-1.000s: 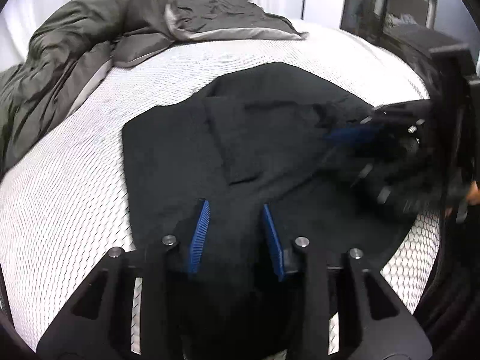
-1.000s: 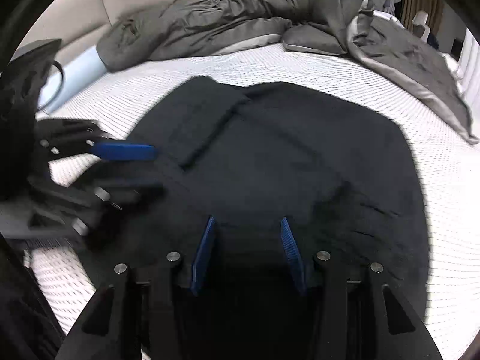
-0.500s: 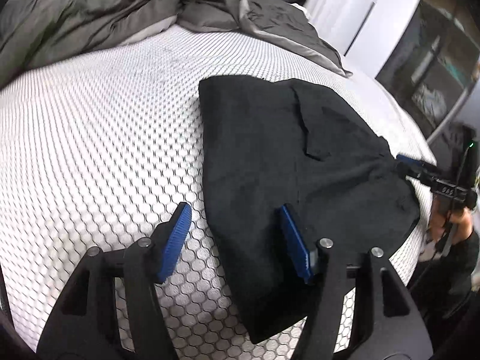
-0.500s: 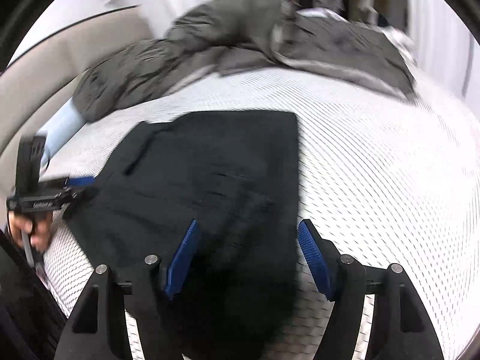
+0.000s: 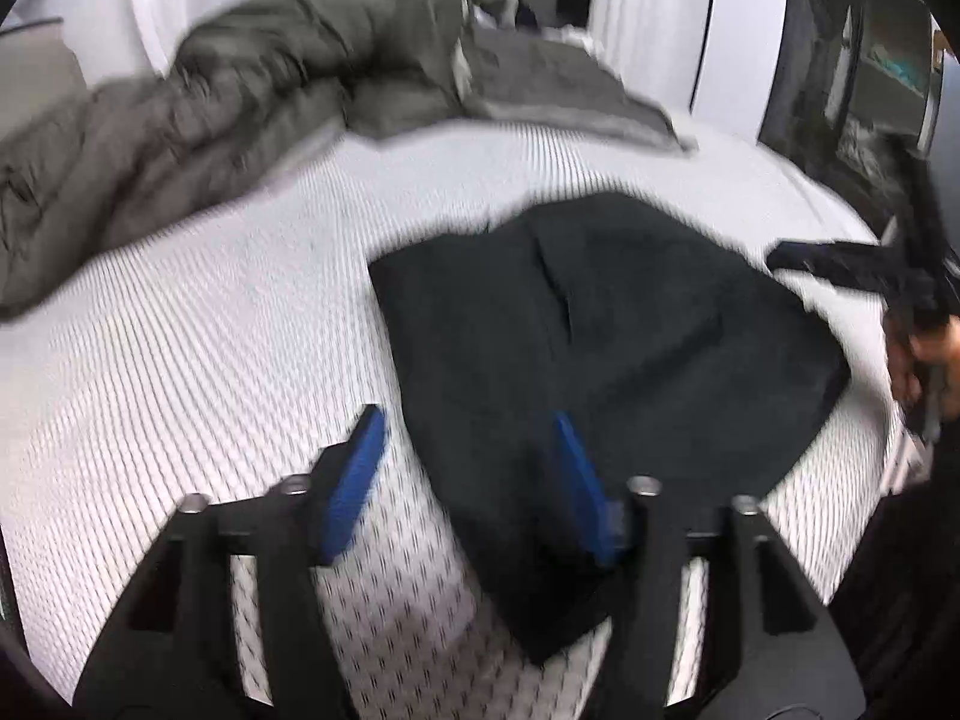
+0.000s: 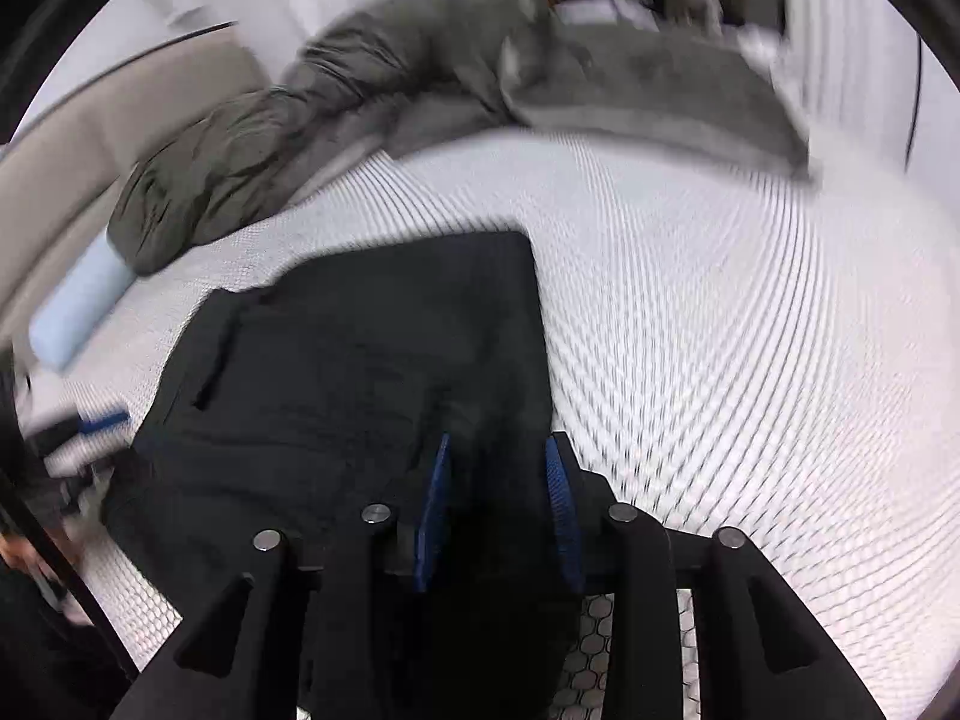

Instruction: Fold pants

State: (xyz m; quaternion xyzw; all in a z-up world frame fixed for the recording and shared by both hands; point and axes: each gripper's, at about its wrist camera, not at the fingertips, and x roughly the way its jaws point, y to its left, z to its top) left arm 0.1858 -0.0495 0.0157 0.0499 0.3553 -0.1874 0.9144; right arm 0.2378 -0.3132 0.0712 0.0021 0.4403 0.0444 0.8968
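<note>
The black pants [image 5: 606,354] lie folded into a compact shape on the white mesh mattress [image 5: 198,348]. They also show in the right wrist view [image 6: 360,372]. My left gripper [image 5: 468,456] is open, its fingers straddling the near left edge of the pants. My right gripper [image 6: 495,480] has its blue pads close together around the near right edge of the pants; fabric lies between them. The right gripper appears at the right in the left wrist view [image 5: 840,264], and the left gripper appears at the left in the right wrist view [image 6: 90,426].
A rumpled grey duvet [image 5: 240,102] is heaped along the far side of the bed, also seen in the right wrist view [image 6: 420,90]. A pale blue roll [image 6: 78,312] lies by the beige headboard [image 6: 120,114]. A dark cabinet [image 5: 852,60] stands at the right.
My right gripper's pads have narrowed from wide open onto the pants' edge. Both cameras swung; my left gripper stays open at the pants' left edge.
</note>
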